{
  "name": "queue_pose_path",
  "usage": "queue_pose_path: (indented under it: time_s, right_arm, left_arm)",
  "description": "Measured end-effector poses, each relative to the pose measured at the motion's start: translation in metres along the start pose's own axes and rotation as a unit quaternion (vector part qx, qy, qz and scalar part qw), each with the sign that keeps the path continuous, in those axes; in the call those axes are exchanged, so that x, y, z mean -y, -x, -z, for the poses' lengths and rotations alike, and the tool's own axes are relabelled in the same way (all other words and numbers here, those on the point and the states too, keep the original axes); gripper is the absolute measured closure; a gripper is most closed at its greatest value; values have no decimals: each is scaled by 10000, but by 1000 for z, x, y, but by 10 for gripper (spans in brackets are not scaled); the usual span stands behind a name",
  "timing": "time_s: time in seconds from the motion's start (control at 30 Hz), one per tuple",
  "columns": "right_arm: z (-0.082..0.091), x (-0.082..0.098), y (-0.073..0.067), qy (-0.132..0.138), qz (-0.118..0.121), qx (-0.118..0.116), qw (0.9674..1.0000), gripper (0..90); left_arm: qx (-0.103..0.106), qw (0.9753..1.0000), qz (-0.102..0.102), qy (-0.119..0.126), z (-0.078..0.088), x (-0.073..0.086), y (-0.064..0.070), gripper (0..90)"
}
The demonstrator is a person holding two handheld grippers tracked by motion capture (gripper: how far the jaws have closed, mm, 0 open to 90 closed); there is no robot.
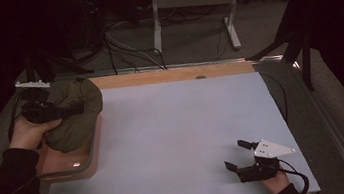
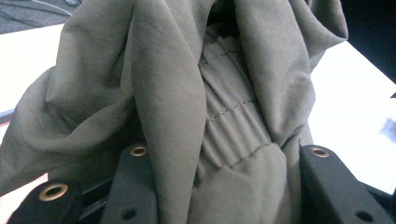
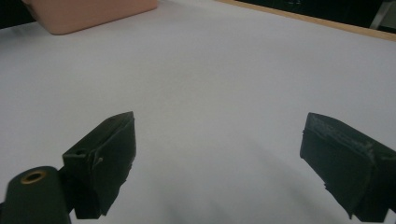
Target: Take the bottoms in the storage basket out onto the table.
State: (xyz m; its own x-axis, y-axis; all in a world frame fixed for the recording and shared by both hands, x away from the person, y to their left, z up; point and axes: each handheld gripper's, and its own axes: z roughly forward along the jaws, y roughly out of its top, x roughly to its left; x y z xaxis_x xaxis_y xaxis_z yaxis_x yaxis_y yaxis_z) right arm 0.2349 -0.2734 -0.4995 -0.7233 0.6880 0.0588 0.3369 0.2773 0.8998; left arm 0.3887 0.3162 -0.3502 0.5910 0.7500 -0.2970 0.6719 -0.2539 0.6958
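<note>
The left tongs (image 1: 68, 111) are pinching the bunched olive cloth (image 1: 76, 117) over the pink tray (image 1: 92, 158), while the right tongs (image 1: 238, 156) are resting spread on the white table (image 1: 175, 137).

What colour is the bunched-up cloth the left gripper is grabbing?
Olive green. The cloth shows best in the left gripper view.

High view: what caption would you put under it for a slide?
Left tool grips a bundled olive-green garment over a pink tray; right tool rests open on the white table.
</note>
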Motion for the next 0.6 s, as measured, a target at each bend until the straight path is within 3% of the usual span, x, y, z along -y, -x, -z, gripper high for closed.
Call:
queue_pose_path:
  time_s: [0.6]
  right_arm:
    - [1, -1, 0, 45, 2, 8, 10000, 106]
  left_arm:
    - [297, 9990, -324, -91, -18, -21, 29, 593]
